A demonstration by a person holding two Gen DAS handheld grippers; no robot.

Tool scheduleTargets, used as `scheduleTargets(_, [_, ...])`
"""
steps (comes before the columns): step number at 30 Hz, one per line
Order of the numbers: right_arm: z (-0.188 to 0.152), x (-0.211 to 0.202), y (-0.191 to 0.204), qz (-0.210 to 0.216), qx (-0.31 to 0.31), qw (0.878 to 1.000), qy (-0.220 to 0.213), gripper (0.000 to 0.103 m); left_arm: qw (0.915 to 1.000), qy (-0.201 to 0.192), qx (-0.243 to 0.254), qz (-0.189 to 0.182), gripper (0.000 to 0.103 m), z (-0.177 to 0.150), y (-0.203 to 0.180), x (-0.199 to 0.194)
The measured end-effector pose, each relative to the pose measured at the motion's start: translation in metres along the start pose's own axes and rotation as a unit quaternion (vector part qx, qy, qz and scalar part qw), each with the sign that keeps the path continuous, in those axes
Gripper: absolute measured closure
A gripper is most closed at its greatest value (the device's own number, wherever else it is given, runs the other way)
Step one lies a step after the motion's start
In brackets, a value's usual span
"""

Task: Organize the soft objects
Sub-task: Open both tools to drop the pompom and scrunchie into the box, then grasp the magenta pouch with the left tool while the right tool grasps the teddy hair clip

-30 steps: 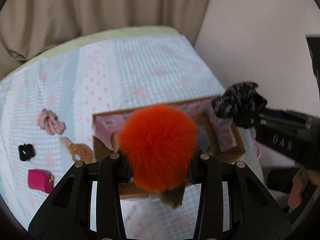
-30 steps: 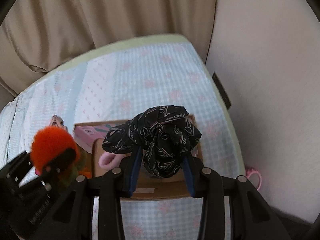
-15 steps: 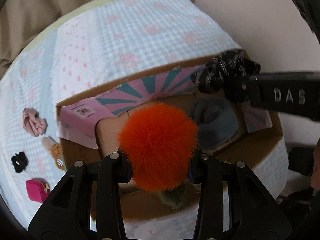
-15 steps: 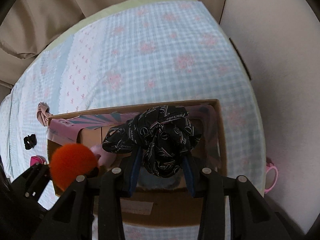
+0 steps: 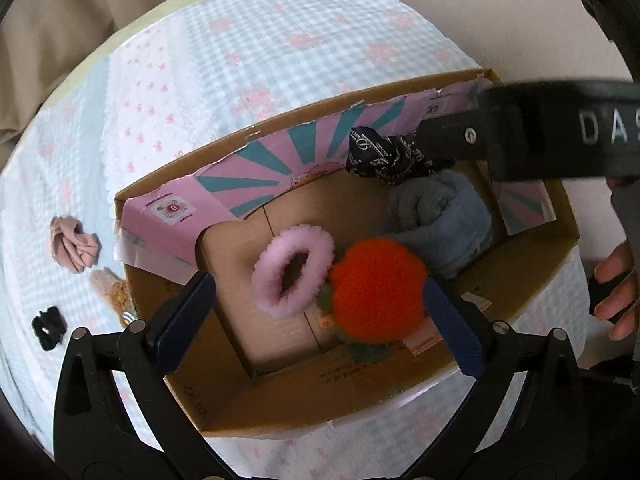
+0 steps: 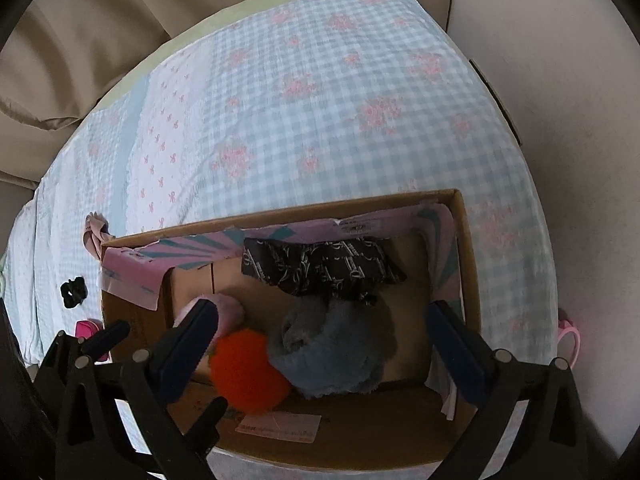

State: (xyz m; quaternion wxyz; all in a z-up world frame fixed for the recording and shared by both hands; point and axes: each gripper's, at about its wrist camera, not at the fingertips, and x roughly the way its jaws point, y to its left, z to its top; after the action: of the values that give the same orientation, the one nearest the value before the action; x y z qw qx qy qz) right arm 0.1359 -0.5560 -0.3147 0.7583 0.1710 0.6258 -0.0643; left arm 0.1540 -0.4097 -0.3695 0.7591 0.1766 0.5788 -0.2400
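Note:
A cardboard box (image 5: 532, 280) (image 6: 466, 240) sits on the checked bedspread. Inside lie an orange pompom (image 5: 376, 292) (image 6: 248, 372), a pink fluffy ring (image 5: 294, 272), a blue-grey plush item (image 5: 444, 220) (image 6: 336, 348) and a black patterned scrunchie (image 5: 384, 156) (image 6: 320, 272). My left gripper (image 5: 316, 320) is open just above the pompom. My right gripper (image 6: 320, 340) is open over the box, with the scrunchie lying loose beyond its jaws.
Left of the box on the bedspread lie a pink fabric bow (image 5: 74, 244), a black hair clip (image 5: 48, 326) (image 6: 73, 292), a tan item (image 5: 114, 292) and a magenta pouch (image 6: 86, 328). A pink item (image 6: 570, 334) lies beside the bed at right. Curtains hang behind.
Both grippers have moved down over the box and opened. The orange pompom has dropped from the left one and the black scrunchie from the right one into the box.

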Motion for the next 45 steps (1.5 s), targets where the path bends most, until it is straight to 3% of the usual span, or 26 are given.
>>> scheduleTargets(9, [-0.007,-0.029,0.008,0.0,-0.008,1.0,-0.023,0.0,0.9994,-0.023,-0.021,-0.016,0.0,0.0,0.009,-0.027])
scheduleTargets(15, [-0.015,-0.086,0.026,0.001,-0.023,0.998,-0.065,0.0,0.9975,-0.057,-0.039,-0.015,0.0,-0.002,0.018,-0.073])
scheduleTargets(21, [-0.039,-0.162,0.06,-0.004,-0.049,0.99,-0.131,0.0,0.9903,-0.12,-0.07,-0.008,0.0,-0.019,0.038,-0.147])
scheduleTargets(27, [-0.073,-0.23,0.092,-0.002,-0.054,0.979,-0.195,0.0,0.9768,-0.184,-0.107,0.027,0.0,-0.059,0.059,-0.228])
scheduleTargets(32, [-0.103,-0.274,0.116,-0.004,-0.061,0.964,-0.257,0.0,0.9589,-0.234,-0.147,0.065,0.0,-0.101,0.087,-0.291])
scheduleTargets(39, [-0.114,-0.291,0.151,0.007,-0.096,0.958,-0.271,0.0,0.9373,-0.269,-0.195,0.103,0.0,-0.144,0.122,-0.336])
scheduleTargets(45, [-0.111,-0.282,0.188,0.013,-0.148,0.951,-0.271,0.0,0.9284,-0.27,-0.224,0.122,0.0,-0.17,0.149,-0.341])
